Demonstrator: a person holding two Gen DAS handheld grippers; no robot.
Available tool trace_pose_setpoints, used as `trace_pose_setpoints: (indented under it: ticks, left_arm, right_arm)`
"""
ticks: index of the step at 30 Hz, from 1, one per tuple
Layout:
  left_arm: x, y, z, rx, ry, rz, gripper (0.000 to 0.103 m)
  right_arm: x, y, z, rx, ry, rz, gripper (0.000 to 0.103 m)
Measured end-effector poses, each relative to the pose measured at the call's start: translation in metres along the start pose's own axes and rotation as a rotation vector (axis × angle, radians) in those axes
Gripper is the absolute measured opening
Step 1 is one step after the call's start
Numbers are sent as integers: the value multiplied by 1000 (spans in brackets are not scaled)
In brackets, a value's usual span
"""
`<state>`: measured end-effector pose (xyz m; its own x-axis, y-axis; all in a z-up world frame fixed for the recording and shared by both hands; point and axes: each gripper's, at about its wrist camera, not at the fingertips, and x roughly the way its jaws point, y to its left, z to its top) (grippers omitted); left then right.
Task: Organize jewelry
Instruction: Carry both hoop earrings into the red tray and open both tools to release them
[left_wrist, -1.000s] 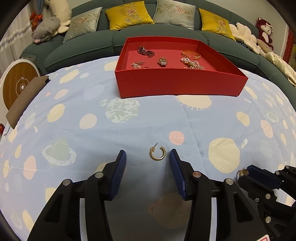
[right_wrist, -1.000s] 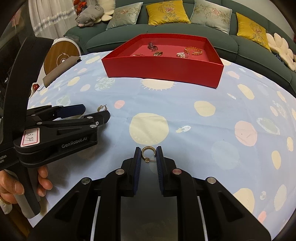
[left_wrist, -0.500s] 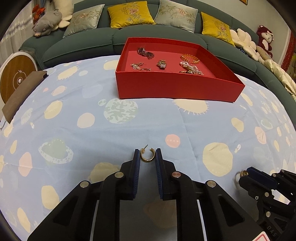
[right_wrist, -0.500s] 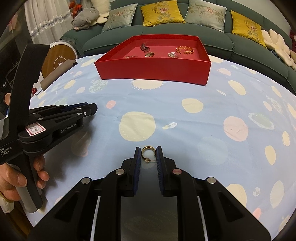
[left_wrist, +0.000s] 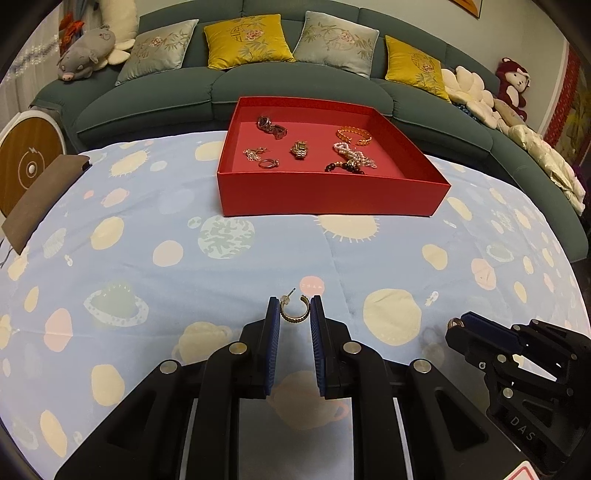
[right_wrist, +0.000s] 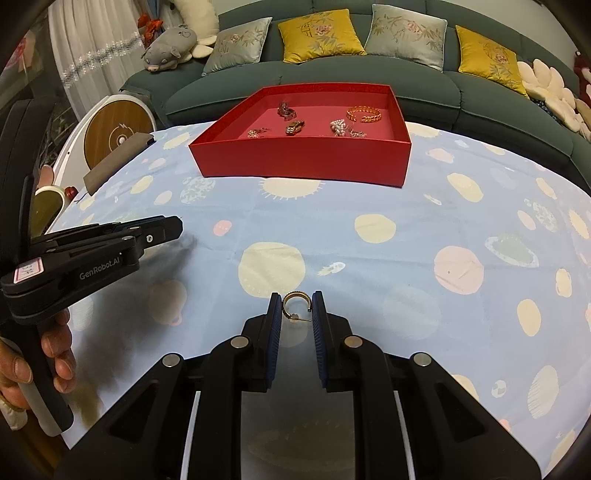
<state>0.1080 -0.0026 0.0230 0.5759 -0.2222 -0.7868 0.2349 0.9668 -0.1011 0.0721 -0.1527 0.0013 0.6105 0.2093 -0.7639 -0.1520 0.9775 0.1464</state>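
Note:
My left gripper (left_wrist: 294, 308) is shut on a gold hoop earring (left_wrist: 294, 314) and holds it above the blue patterned tablecloth (left_wrist: 184, 221). My right gripper (right_wrist: 297, 304) is shut on a second gold hoop earring (right_wrist: 296, 297), also off the cloth. A red open tray (left_wrist: 325, 194) stands ahead at the far side of the table, holding a watch, rings, a gold bracelet and pearl and bead strands. In the right wrist view the tray (right_wrist: 303, 158) is ahead, slightly left. The left gripper shows at the left of that view (right_wrist: 162, 230).
A dark green sofa (left_wrist: 295, 85) with yellow and grey cushions curves behind the table. A brown pad (left_wrist: 40, 195) lies at the table's left edge beside a round wooden-faced object (left_wrist: 27, 162). Plush toys sit on the sofa's ends.
The left gripper closed on the earring that lay on the cloth and lifted it. Both grippers have risen with their earrings; the tray now shows from higher up.

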Motion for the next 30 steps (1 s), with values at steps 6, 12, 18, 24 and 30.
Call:
trace_pose_setpoints:
  ticks: [6,12,18,24,30]
  left_arm:
    - [-2,-2,2,-1,2,-4,14]
    - [-4,-3,4,-1,1,-2,14]
    - [-8,-4,9,-8,-8,-1,14]
    - [-12,-2,13,-14,-19,1,14]
    - [-22,4,20,-26,-40,18,14]
  right_arm:
    - [-4,2,10,6,-24,2,16]
    - [-6,2,19,13,-46,2,16]
    - [-8,-3,27,26,-63,-5,16]
    - [-11,-11,34,46,-77,-12,16]
    - [-14,-15,37,61,-85,-9,16]
